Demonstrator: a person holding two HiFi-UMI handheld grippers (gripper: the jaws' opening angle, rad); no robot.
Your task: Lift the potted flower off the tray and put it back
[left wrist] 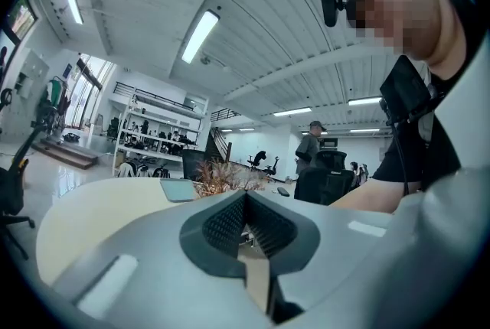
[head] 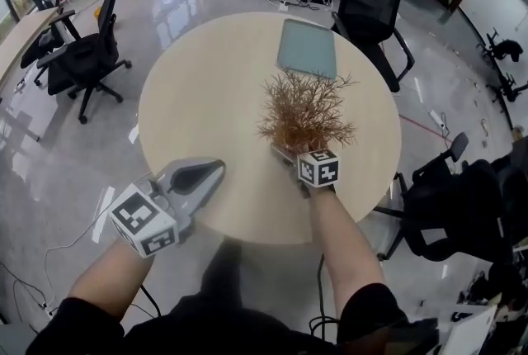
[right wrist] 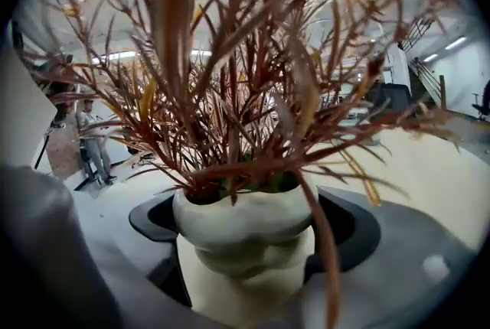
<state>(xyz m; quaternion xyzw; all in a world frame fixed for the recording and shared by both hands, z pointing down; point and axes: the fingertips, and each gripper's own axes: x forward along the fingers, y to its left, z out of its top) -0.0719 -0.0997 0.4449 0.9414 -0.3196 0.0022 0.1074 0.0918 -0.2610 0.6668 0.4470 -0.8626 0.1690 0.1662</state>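
We've the R gripper clamped low on the potted flower, L gripper shut & empty; any tilt at set-down could tip it off the tray at 12 o'clock.

Your head camera looked steeply down from above your forearms onto the round table and took in its whole top. The camera on the left gripper sat low and level by the table's near edge, facing across the top towards the shelves. The camera on the right gripper sat hard up against the potted flower, looking through its stems. All three views shared that plant. Your head and left gripper views also shared the tray.
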